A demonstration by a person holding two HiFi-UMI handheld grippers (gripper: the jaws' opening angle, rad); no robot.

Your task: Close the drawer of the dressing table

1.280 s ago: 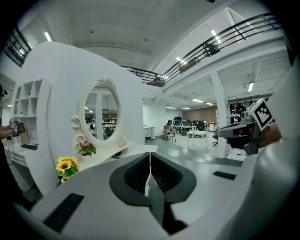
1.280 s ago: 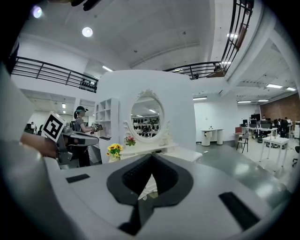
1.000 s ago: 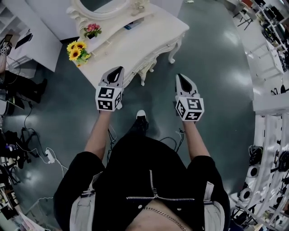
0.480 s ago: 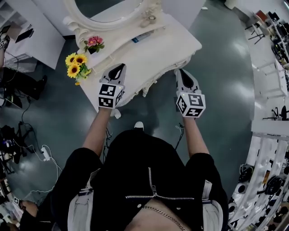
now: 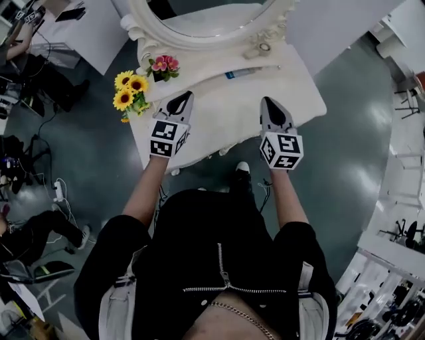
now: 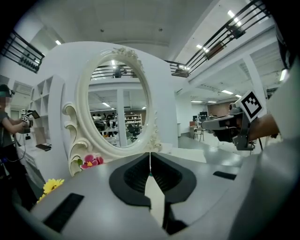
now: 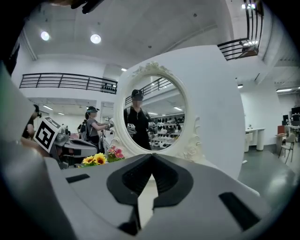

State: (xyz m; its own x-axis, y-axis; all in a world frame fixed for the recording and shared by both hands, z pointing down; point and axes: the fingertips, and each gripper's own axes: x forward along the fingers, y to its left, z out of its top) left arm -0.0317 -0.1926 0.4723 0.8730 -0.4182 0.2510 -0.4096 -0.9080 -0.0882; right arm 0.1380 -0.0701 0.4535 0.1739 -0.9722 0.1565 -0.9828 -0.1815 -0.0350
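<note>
The white dressing table [image 5: 226, 116] stands right in front of me, its oval mirror [image 5: 206, 20] at the back. Its drawer cannot be made out under the tabletop's front edge. My left gripper [image 5: 180, 99] hangs over the left part of the tabletop, shut and empty, near the sunflowers [image 5: 129, 89]. My right gripper [image 5: 271, 105] is over the right part, also shut with nothing in it. In the left gripper view the shut jaws [image 6: 150, 154] point at the mirror [image 6: 119, 112]. The right gripper view shows its shut jaws [image 7: 151, 156] facing the mirror [image 7: 150, 117].
Pink flowers [image 5: 164, 64] and a small tube [image 5: 242, 72] lie on the tabletop near the mirror. My shoe [image 5: 242, 169] is just below the table's front. White desks and seated people are at the left, with cables [image 5: 60, 192] on the floor. Shelving [image 5: 392, 292] runs along the right.
I have come up to the dressing table, which has swung round to face me. Both grippers, earlier short of its front edge, now reach over the tabletop.
</note>
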